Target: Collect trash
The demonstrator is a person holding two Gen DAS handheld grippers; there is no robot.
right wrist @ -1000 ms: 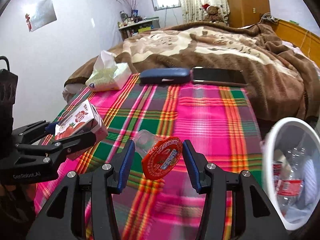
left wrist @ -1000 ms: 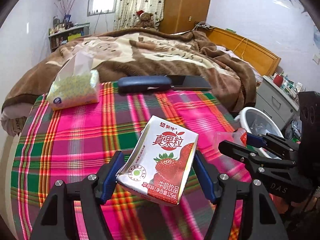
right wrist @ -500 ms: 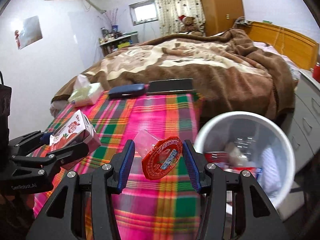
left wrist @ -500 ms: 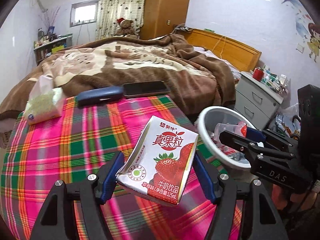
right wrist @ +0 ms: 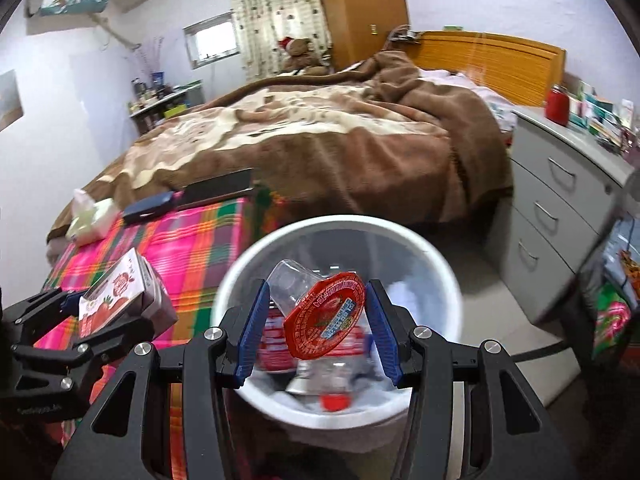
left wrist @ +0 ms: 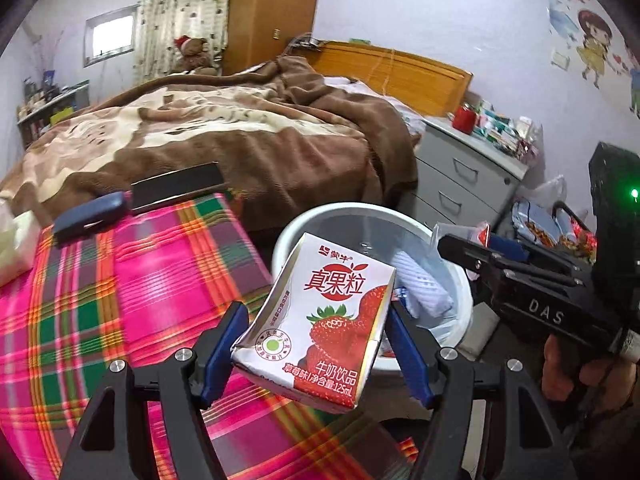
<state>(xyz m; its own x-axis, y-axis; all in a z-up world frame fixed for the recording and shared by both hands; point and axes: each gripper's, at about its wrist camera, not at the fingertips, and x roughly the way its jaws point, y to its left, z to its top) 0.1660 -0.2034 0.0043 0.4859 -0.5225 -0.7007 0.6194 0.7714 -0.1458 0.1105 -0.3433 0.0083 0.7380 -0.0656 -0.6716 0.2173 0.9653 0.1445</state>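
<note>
Risk for the carton: if the left claw (left wrist: 316, 354) lets go now, the milk carton (left wrist: 320, 320) may hit the near rim of the bin (left wrist: 320, 216) and fall to the floor, because it hangs over that rim, not over the middle
Risk for the cup: less, I think; the plastic cup (right wrist: 320, 308) hangs above the inside of the bin, but its red foil lid could catch a pad of the right claw (right wrist: 316, 328) when it opens
Left claw: about half open, both blue pads press on the sides of the carton
Right claw: about half open, closed on the cup
Bin: beside the checked cloth (left wrist: 120, 300), some trash already lies in it
</note>
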